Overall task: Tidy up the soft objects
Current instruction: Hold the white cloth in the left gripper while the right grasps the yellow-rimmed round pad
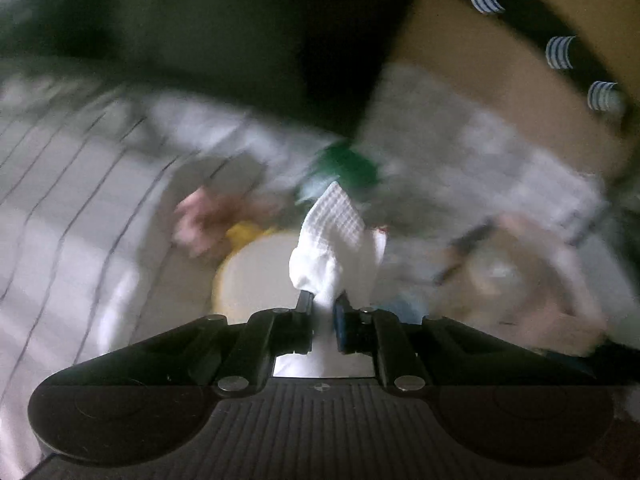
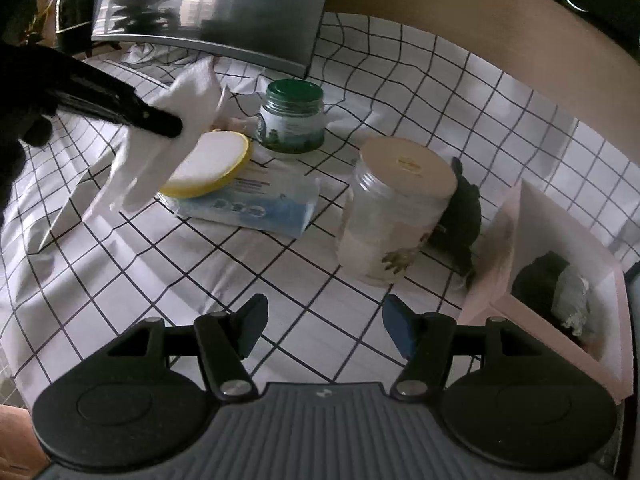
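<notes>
Left gripper [image 1: 323, 303] angles down over the checked cloth [image 2: 280, 264], fingers clamped on a white sock [image 1: 334, 240] that dangles above the yellow-rimmed lid [image 2: 210, 164]; right gripper [image 2: 325, 330] hovers low, jaws spread wide, nothing between them; the pink box [image 2: 560, 328] at right holds a dark rolled piece and a grey one; the tall clear jar [image 2: 392, 216] stands capped, contents unclear; the green-lidded jar [image 2: 294, 120] sits behind.

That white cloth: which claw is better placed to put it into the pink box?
Probably the left claw: it already pinches the white cloth. The right claw is open and empty, though nearer the pink box.
</notes>
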Available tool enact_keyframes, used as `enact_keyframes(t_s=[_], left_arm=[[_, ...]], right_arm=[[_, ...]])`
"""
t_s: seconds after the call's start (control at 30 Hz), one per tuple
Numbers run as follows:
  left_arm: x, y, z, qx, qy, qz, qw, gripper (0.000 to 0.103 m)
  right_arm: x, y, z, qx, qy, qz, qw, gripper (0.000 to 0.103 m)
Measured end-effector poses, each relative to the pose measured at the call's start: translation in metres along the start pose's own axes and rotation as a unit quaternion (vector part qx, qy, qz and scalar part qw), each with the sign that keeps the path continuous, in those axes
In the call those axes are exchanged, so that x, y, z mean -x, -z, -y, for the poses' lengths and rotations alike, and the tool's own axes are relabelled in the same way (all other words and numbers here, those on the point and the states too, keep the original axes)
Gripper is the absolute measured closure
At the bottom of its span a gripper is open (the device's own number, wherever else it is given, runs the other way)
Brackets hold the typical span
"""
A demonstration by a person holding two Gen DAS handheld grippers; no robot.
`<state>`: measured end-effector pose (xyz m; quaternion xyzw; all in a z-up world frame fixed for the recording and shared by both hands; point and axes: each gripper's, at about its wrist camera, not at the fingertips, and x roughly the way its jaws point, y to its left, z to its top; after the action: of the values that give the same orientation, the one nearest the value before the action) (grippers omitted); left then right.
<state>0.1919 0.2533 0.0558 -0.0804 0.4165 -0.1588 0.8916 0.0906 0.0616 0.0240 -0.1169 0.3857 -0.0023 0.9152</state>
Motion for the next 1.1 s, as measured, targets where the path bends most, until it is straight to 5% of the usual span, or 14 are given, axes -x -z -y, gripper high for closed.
enact_keyframes(t_s=[0.1,0.3,0.57,0.73,0.87,1.0,1.1], left_arm=[[-0.021,0.007,0.004,-0.017,-0.056,-0.037,0.9976,0.090],[-0.035,0.015,-0.003,0.002,-0.020,-0.063,0.9978,0.089],[-0.030,0.023,-0.003,-0.008,-0.020,-0.048,0.9986,0.088],[-0.010,0.025,-0.022,0.049,-0.001,-0.022,0.9986,0.092],[0.020,0.024,-0.037,0.045,-0.027,0.011,0.9986,0.092],[0.028,0.028,-0.055,0.043,-0.074,0.009,0.9962,0.092],[0.027,0.035,-0.064,0.044,-0.074,0.005,0.9963,0.092]], right_arm=[[-0.001,0.000,0.001,-0.003,-0.002,0.001,1.000,0.039],[-0.005,0.001,0.005,-0.011,-0.007,0.001,1.000,0.039],[-0.004,-0.009,0.001,-0.023,-0.031,0.018,0.999,0.039],[-0.007,-0.040,-0.004,-0.036,-0.059,0.036,0.997,0.039],[-0.014,-0.070,-0.010,-0.040,-0.078,0.045,0.995,0.039],[-0.033,-0.092,-0.019,-0.043,-0.094,0.043,0.994,0.039],[-0.056,-0.103,-0.024,-0.068,-0.104,0.026,0.992,0.039]])
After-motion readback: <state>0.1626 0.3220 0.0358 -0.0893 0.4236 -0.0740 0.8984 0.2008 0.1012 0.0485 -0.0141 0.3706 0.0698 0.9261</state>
